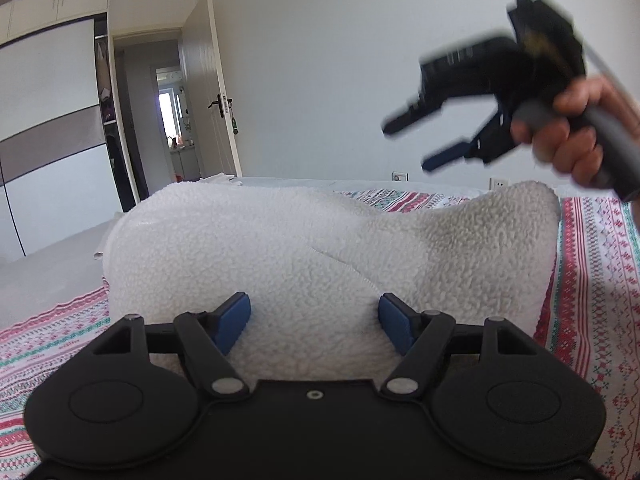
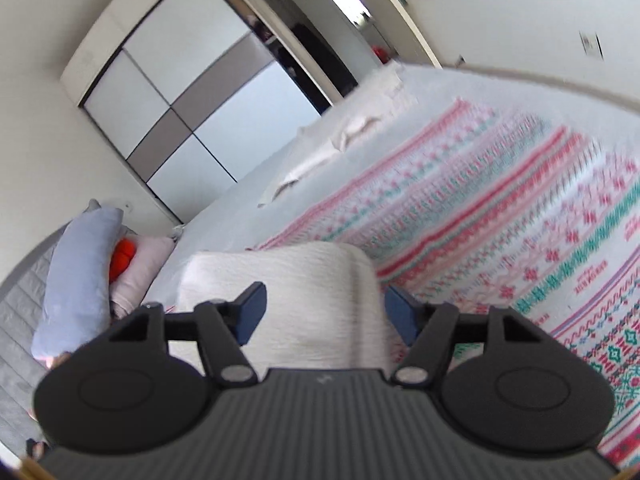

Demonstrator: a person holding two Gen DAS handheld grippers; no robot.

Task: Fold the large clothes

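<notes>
A white fleece garment (image 1: 304, 248) lies folded into a thick bundle on the bed (image 1: 592, 280), over a bedspread (image 2: 500, 216) patterned in red, green and white bands. The left gripper (image 1: 314, 320) is low at the bundle's near edge, its blue pads (image 1: 234, 322) spread wide with fleece between them but not pinched. The right gripper (image 1: 416, 144), blurred in the left wrist view, is held in a hand (image 1: 576, 128) above the garment's raised far right corner, clear of the cloth, fingers spread and nothing in them. In its own view the garment (image 2: 288, 296) sits just ahead of its pads. A wardrobe (image 2: 180, 92) stands beyond the bed, pillows (image 2: 80, 264) at the left.
</notes>
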